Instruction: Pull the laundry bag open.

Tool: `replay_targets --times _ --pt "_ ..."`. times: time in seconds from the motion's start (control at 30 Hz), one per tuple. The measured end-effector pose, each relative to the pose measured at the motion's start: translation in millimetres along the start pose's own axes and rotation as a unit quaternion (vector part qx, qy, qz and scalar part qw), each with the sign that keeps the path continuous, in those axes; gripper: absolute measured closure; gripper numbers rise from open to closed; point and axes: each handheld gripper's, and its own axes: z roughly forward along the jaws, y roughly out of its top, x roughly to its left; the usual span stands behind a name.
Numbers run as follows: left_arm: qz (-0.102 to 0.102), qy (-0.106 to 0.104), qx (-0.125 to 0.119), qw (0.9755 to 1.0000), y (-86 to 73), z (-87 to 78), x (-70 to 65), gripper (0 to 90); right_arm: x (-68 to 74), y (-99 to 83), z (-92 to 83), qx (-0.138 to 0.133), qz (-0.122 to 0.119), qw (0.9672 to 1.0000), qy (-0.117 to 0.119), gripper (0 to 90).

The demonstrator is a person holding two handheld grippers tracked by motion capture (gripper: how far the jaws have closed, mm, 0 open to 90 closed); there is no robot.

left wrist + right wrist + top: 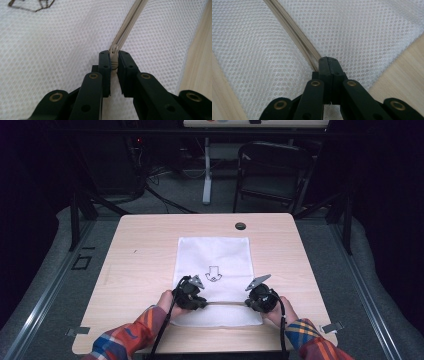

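Two handheld grippers work at the near end of a white mesh bag [213, 270] that lies flat on a light wood-grain table [135, 270]. The bag is rectangular, with a small arrow-shaped outline mark [213, 273] printed near its middle. Contents of the bag cannot be determined; it lies flat.

Bag material: fine white netting with a regular honeycomb weave, visible at close range in both gripper views. A beige zipper [227, 303] runs across the bag near its near edge, between the two grippers. In the left gripper view the zipper [127, 25] shows as a narrow ribbed tape ending in a small slider [114, 48].

Left gripper [114, 58]: jaws nearly closed, with a narrow gap between them, gripping the zipper's slider end. In the high view this gripper [192, 295] sits at the bag's near left side.

Right gripper [328, 63]: jaws pressed fully together at the point where the zipper [294, 35] tape reaches them; they appear to pinch the zipper end and the mesh. In the high view this gripper [261, 296] sits at the bag's near right side.

Both grippers are black, with brass-coloured pivot rivets. A folding chair [272, 170] stands beyond the table.
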Motion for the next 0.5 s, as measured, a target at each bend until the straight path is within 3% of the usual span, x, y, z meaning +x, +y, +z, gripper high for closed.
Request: replay_targets --times 0.5 --pt "-0.012 0.012 0.005 0.9998 -13.0 -12.7 7.1 81.5 0.2 0.3 0.2 0.001 0.001 1.0 -0.002 90.0"
